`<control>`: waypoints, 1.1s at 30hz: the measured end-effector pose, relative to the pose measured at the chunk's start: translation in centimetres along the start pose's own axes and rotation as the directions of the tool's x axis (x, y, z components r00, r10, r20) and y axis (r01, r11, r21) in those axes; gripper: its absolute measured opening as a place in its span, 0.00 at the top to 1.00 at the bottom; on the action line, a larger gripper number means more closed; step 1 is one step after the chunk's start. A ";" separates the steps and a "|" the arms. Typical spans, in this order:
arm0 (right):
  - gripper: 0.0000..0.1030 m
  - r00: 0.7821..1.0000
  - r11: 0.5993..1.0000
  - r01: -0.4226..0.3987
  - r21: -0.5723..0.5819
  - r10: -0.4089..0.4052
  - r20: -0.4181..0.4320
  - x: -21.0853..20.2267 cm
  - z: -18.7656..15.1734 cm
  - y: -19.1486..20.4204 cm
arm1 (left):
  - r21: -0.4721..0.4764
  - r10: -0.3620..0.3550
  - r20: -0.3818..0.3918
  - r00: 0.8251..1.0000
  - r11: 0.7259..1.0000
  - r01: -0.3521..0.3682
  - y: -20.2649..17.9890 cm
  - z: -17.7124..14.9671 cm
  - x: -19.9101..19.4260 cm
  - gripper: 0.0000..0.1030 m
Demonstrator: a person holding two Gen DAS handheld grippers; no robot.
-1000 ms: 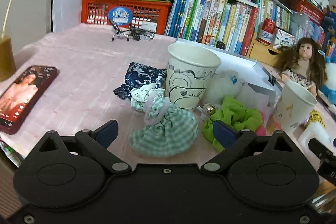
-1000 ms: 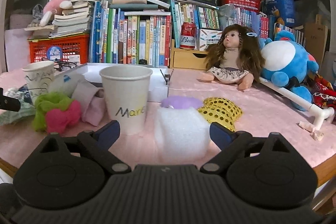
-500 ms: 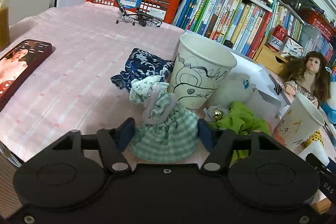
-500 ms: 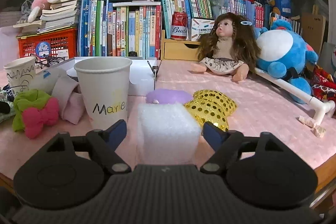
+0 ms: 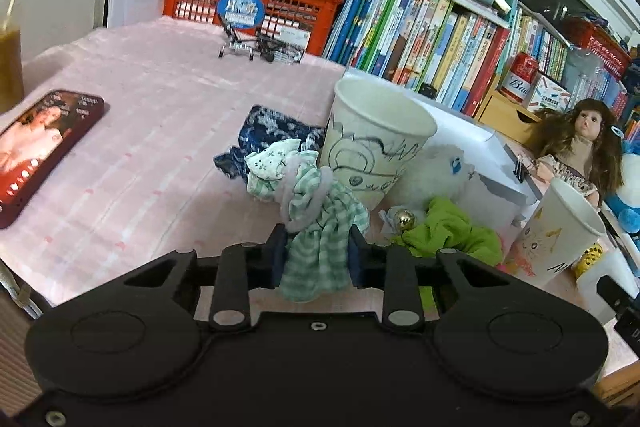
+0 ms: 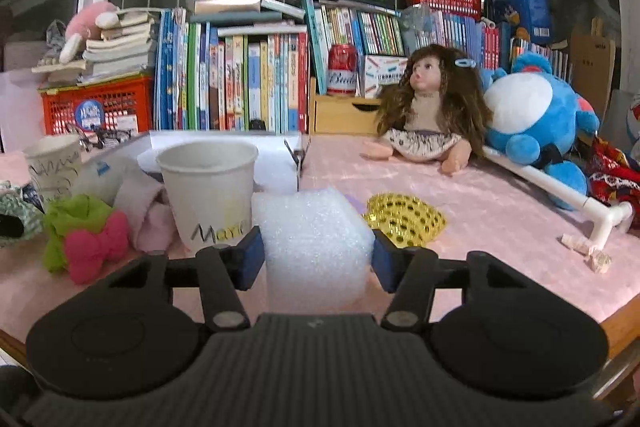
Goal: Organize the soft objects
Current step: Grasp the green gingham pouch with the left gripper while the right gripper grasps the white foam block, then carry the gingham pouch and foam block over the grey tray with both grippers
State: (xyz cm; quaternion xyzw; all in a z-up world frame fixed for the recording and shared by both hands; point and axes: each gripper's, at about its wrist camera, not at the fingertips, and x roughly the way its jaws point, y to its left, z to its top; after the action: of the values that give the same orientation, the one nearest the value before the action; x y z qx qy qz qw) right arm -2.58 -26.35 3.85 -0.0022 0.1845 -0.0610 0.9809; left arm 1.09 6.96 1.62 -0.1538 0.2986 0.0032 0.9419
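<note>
Left wrist view: I look along my left gripper [image 5: 316,253] over the pink-clothed desk [image 5: 140,155].
Left gripper: its jaws have just been closing and now both blue pads pinch the green checked cloth bundle [image 5: 316,227], squeezing its lower part narrow.
Green checked cloth bundle: it sits at the near edge of the desk, a pale hair tie looped around its neck, its top leaning toward the scribbled paper cup [image 5: 376,143].
Scribbled paper cup: upright, just behind the bundle, with a dark blue patterned cloth [image 5: 272,135] lying to its left.
Beside the bundle: a lime green cloth [image 5: 452,231] lies to the right, near a small gold bell [image 5: 406,219]; a white plush [image 5: 440,171] rests behind it.
Far side: I see a phone [image 5: 40,143] by the left edge and a doll [image 5: 576,151] toward the right edge.

Right wrist view: I look along my right gripper [image 6: 318,253] toward the back row of books [image 6: 240,83].
Right gripper: its jaws have just been closing; both pads now press the sides of the white foam block [image 6: 316,239].
White foam block: it stands near the front edge of the desk, between the pads.
Lettered paper cup [image 6: 210,193]: upright, just left of the block.
Gold sequin piece [image 6: 404,217]: flat on the cloth, just right of the block.
Pink bow [image 6: 96,247]: lying against the lime green cloth toward the left edge.
Blue plush [image 6: 536,119]: at the right edge, beside the seated doll.
</note>
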 end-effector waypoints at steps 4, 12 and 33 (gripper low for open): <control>0.42 1.000 1.000 -0.013 0.017 0.013 0.027 -0.4 1.0 -0.1 | 0.006 -0.003 0.030 1.000 1.000 0.003 -0.2 0.5 -1.1 0.73; 0.42 0.997 0.999 -0.040 0.037 0.037 0.064 -0.8 2.3 -0.4 | 0.009 -0.015 0.078 0.997 1.000 0.014 -0.6 1.5 -2.8 0.73; 0.43 0.989 0.988 -0.119 0.100 0.109 0.102 -0.1 6.1 -0.5 | 0.040 -0.094 0.152 0.984 0.995 0.089 -2.1 5.4 -3.8 0.75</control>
State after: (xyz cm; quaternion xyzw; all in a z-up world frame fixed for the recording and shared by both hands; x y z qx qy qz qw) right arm -0.54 -26.90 9.59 0.0572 0.1334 -0.0142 0.9893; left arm 1.17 6.89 8.54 -0.1511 0.2177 -0.0329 0.9637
